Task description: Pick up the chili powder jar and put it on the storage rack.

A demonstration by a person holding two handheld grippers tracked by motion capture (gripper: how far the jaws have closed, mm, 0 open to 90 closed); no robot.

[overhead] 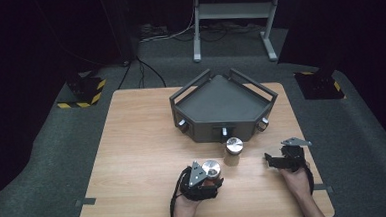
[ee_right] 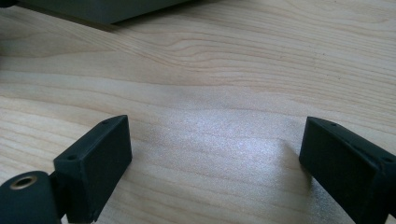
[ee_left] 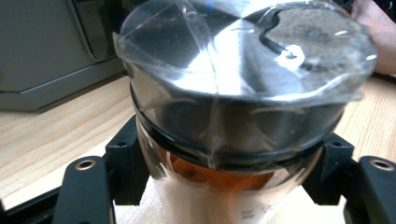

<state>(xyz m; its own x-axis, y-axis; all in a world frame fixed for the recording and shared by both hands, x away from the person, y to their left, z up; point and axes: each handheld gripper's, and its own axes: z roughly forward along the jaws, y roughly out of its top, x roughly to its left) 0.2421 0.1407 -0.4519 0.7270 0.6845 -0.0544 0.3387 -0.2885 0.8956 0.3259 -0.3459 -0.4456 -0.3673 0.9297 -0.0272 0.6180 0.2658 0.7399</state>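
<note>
Steel-lidded glass jars, two in number, on a wooden table (overhead: pixel 132 141). One jar (overhead: pixel 211 168) sits between the jaws of the left gripper (overhead: pixel 204 177), which are clamped on its glass body just under the black-ringed lid; in the left gripper view the jar (ee_left: pixel 243 93) shows clear film over the lid and amber contents below. Second jar (overhead: pixel 233 150) stands upright and free, just beyond and to the right of the left gripper, between the two grippers. Right gripper (overhead: pixel 274 160), well apart from both jars, holds nothing: its jaws stand wide over bare wood, as the right gripper view shows. Farthest, beyond the free jar, one grey angular tray (overhead: pixel 220 99) with side rails and front knobs.
</note>
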